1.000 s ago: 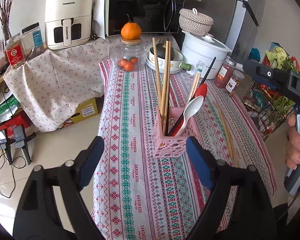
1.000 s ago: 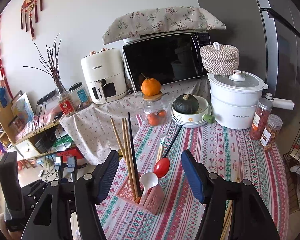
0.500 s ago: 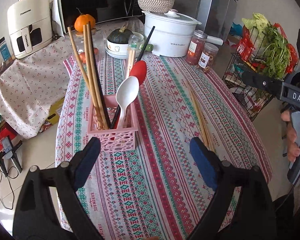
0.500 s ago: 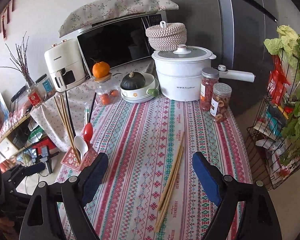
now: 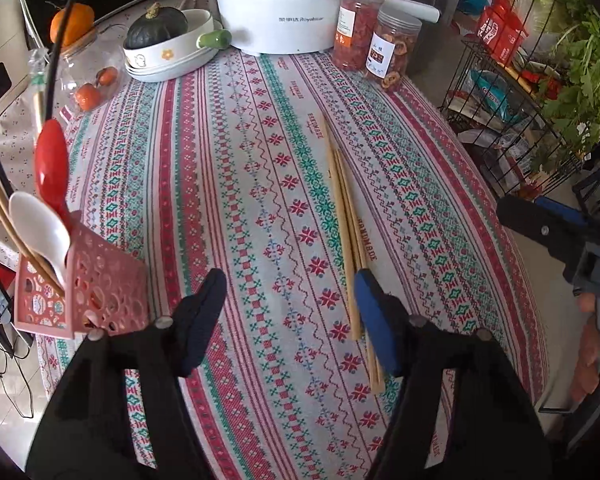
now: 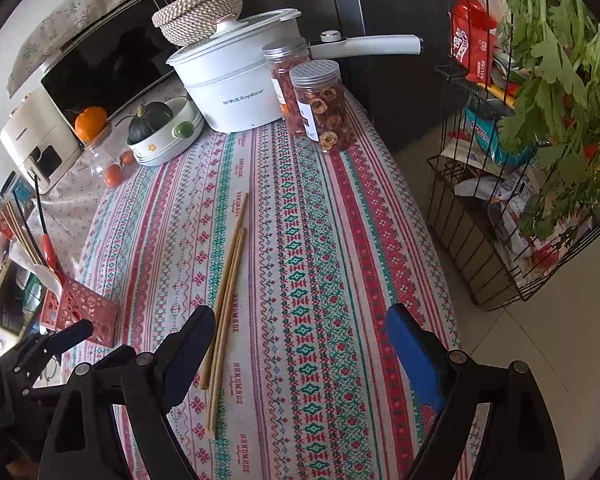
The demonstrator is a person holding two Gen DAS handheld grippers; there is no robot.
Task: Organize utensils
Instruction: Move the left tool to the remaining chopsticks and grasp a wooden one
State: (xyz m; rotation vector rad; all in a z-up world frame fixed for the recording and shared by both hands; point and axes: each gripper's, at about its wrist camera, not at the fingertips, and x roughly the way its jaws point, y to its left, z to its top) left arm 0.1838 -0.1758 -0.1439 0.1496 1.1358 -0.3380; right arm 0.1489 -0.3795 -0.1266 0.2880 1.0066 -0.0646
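- Your left hand-held gripper point(image 5: 290, 312) hovers low over the desk point(image 5: 440, 184) with its jaws spread and nothing between them. Its blue pad sits just beside the near end of the loose chopsticks point(image 5: 346, 232).
- Your right hand-held gripper point(image 6: 300, 344) is spread wide too and holds nothing. The chopsticks point(image 6: 228, 280) run past its left pad, toward 11 o'clock in that view.
- Those chopsticks lie flat on the striped cloth, bunched side by side near the middle of the desk, pointing toward the white pot point(image 5: 280, 4) at 12 o'clock. Lying together like that, they look easy to pinch as one bundle.
- At 9 o'clock in the left view stands the pink holder point(image 5: 80, 292), near the desk edge. It already carries a white spoon point(image 5: 44, 228), a red spoon point(image 5: 52, 164) and more chopsticks, all handle-down and leaning outward, so they stay upright and easy to pick.
- I judge that the loose chopsticks are the last utensils to go in, and that either gripper is placed to take them.
- Close near one end, not the middle, so that you can tip the bundle upright over the holder.
- Mind the thin sticks: they may roll apart or slip as the jaws close.
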